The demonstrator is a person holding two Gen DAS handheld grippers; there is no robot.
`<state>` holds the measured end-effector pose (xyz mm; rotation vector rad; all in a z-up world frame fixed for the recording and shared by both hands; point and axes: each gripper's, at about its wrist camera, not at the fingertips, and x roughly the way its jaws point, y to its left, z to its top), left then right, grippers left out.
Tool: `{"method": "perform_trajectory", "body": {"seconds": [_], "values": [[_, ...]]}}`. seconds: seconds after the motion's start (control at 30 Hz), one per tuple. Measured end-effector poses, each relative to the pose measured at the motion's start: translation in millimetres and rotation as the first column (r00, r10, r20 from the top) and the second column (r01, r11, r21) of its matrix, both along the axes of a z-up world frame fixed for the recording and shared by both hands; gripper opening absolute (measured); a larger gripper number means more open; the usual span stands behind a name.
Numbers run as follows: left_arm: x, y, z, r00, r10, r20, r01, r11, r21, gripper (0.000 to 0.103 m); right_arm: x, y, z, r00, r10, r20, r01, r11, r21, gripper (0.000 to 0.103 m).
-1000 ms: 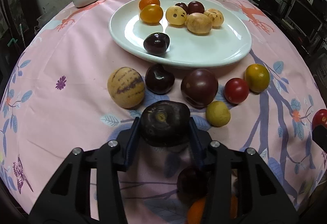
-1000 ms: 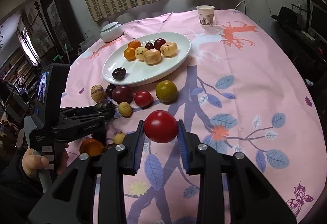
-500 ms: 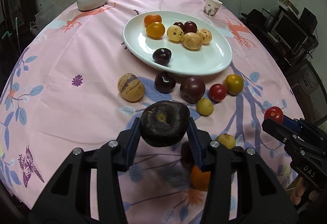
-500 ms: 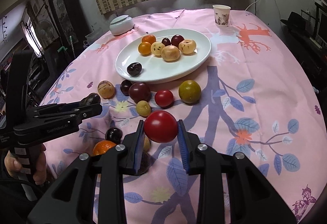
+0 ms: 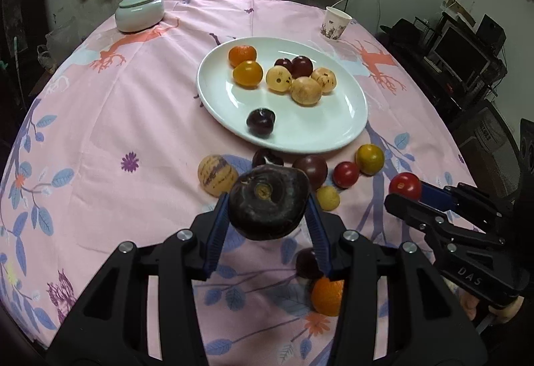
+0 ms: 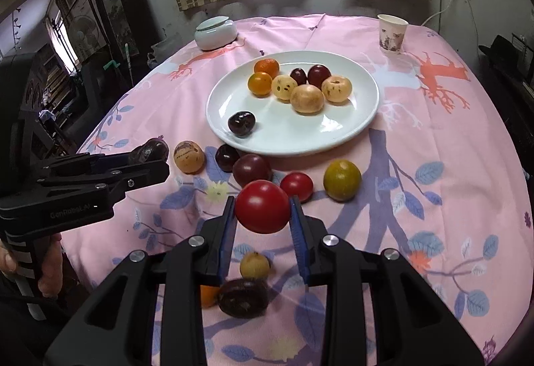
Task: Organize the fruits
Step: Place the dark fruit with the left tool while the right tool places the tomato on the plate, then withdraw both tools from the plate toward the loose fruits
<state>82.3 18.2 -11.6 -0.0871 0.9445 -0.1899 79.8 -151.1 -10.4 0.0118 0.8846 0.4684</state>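
Note:
My left gripper [image 5: 267, 209] is shut on a large dark purple fruit [image 5: 268, 202], held above the pink cloth short of the loose fruits. It shows at the left of the right wrist view as the left gripper [image 6: 147, 159]. My right gripper [image 6: 262, 209] is shut on a red tomato [image 6: 262, 206], also lifted; it appears at the right of the left wrist view as the right gripper [image 5: 405, 191]. The white plate [image 5: 333, 132] holds several fruits: oranges, yellow speckled ones and dark plums. More fruits lie loose in front of the plate [image 6: 360, 119].
A lidded ceramic jar [image 5: 139, 11] stands at the back left and a paper cup [image 5: 336, 23] at the back right. An orange [image 5: 327, 296] and a dark plum [image 5: 307, 262] lie under my left gripper. A hand [image 6: 50, 262] grips the left handle.
Both grippers have risen and drawn back with their fruits, so the table looks farther off. The right gripper has swung left, nearer the loose fruits and the plate.

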Motion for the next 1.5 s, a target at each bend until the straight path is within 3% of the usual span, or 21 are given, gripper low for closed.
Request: {"method": "perform_trajectory", "body": {"seconds": [0.17, 0.27, 0.37, 0.77, 0.83, 0.9, 0.93, 1.0, 1.13, 1.3, 1.37, 1.43, 1.5], "values": [[73.3, 7.9, 3.4, 0.999, 0.011, -0.037, -0.01, 1.0, 0.015, 0.046, 56.9, 28.4, 9.3, 0.998, 0.055, 0.003, -0.055, 0.998, -0.005, 0.032], [120.8, 9.6, -7.5, 0.997, 0.053, -0.062, -0.05, 0.998, 0.048, 0.046, 89.3, 47.5, 3.1, 0.997, 0.075, 0.014, -0.075, 0.996, -0.048, 0.032], [151.4, 11.2, -18.1, 0.993, 0.069, -0.098, -0.067, 0.997, 0.026, 0.046, 113.2, 62.2, -6.5, 0.996, 0.092, 0.01, -0.092, 0.993, -0.069, 0.032], [190.5, 15.4, -37.1, 0.984, 0.086, -0.154, -0.085, 0.996, 0.014, 0.047, 160.5, 76.1, -32.3, 0.995, 0.08, -0.06, -0.085, 0.993, -0.083, 0.032], [193.0, 16.1, -37.2, 0.984, 0.09, -0.151, -0.09, 0.996, 0.005, 0.052, 162.3, 77.5, -34.6, 0.995, 0.076, -0.065, -0.082, 0.992, -0.096, 0.033], [192.5, 17.7, -33.0, 0.986, 0.1, -0.131, -0.101, 0.995, -0.005, 0.068, 162.0, 78.3, -35.5, 0.996, 0.069, -0.05, -0.074, 0.991, -0.114, 0.036], [191.1, 18.8, -29.5, 0.987, 0.105, -0.12, -0.107, 0.994, -0.01, 0.069, 161.0, 78.7, -34.3, 0.997, 0.066, -0.038, -0.07, 0.99, -0.119, 0.054], [187.6, 22.0, -21.7, 0.989, 0.1, -0.105, -0.104, 0.994, -0.028, 0.07, 154.9, 74.9, -25.8, 0.998, 0.047, 0.027, -0.044, 0.992, -0.118, 0.071], [171.0, 30.8, -4.7, 0.992, 0.105, -0.077, -0.109, 0.993, -0.05, 0.071, 144.7, 68.9, -9.1, 0.996, 0.057, 0.064, -0.049, 0.991, -0.123, 0.071], [113.0, 37.7, 10.9, 0.996, 0.087, 0.001, -0.087, 0.996, -0.006, 0.084, 107.4, 41.7, 11.5, 0.996, 0.062, 0.056, -0.057, 0.994, -0.094, 0.072], [81.7, 38.2, 10.7, 0.997, 0.072, 0.033, -0.073, 0.997, 0.023, 0.089, 84.8, 28.3, 13.4, 0.997, 0.049, 0.063, -0.044, 0.995, -0.089, 0.079], [47.2, 38.2, 6.3, 0.996, 0.064, 0.067, -0.068, 0.996, 0.051, 0.094, 57.9, 14.5, 10.9, 0.997, 0.033, 0.073, -0.027, 0.996, -0.085, 0.094], [17.6, 39.4, -0.5, 0.994, 0.069, 0.084, -0.074, 0.996, 0.054, 0.095, 29.1, -0.6, 2.4, 0.997, 0.003, 0.083, 0.005, 0.996, -0.088, 0.095]]}}
